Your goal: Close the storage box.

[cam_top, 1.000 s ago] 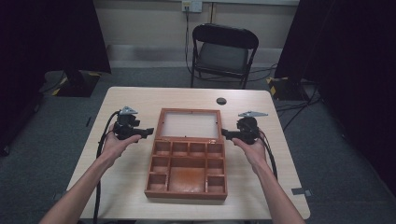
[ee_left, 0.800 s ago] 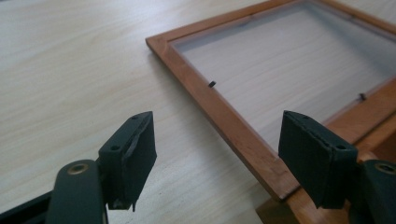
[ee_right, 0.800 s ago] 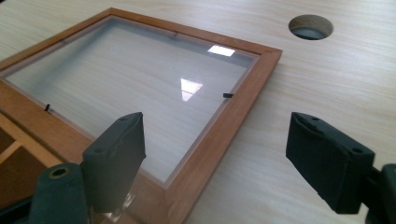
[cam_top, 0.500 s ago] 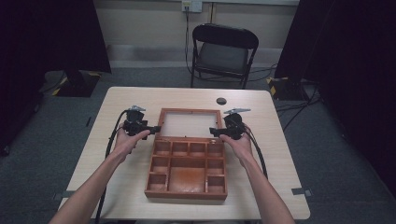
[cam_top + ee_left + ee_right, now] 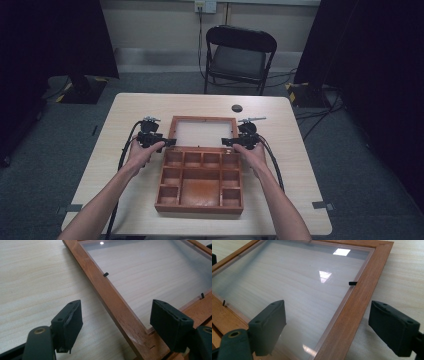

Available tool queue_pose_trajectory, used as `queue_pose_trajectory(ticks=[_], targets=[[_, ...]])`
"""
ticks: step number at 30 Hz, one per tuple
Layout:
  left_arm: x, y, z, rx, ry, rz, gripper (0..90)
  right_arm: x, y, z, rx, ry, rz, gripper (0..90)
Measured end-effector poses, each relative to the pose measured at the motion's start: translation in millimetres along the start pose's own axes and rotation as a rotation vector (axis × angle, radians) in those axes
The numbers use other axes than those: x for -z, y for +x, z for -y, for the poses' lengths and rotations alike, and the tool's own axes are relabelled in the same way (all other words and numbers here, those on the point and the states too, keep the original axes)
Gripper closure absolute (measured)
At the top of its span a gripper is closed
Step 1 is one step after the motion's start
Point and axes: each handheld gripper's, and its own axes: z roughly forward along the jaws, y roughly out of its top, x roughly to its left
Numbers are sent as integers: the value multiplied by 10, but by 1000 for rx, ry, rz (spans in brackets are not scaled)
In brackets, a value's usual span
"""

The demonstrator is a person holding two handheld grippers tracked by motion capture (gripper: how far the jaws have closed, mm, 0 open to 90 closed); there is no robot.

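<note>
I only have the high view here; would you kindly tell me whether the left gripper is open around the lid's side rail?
Observer: Yes. The left gripper is open, its fingers straddling the lid frame without touching.
Operator: And the right one?
Observer: The right gripper is open too, astride the opposite rail.
Operator: Anything holding the clear panel?
Observer: Small black clips sit along the frame's inner edge.

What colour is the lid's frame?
Reddish-brown wood, seen best in the right gripper view on the lid frame.
</note>
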Motion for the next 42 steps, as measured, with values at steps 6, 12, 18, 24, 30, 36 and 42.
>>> queue_pose_trajectory(ticks=[6, 12, 18, 24, 30, 36, 42], targets=[[-41, 21, -27, 24, 20, 29, 229, -35, -18, 12, -40, -3, -27, 125], [-81, -34, -38, 31, 26, 52, 222, -58, -43, 24, -65, -7, -42, 113], [-123, -38, -37, 50, 24, 82, 218, -83, -72, 31, -89, -7, -64, 110], [-176, -45, -41, 79, 38, 106, 176, -136, -55, 41, -120, -17, -86, 91], [-217, 14, -25, 133, 41, 160, 172, -134, -67, 41, -116, -18, -87, 99], [-215, -1, -45, 125, 45, 165, 189, -89, -104, 27, -118, -18, -100, 155], [-189, -32, -67, 97, 30, 158, 208, -29, -92, 3, -92, -52, -81, 215]])
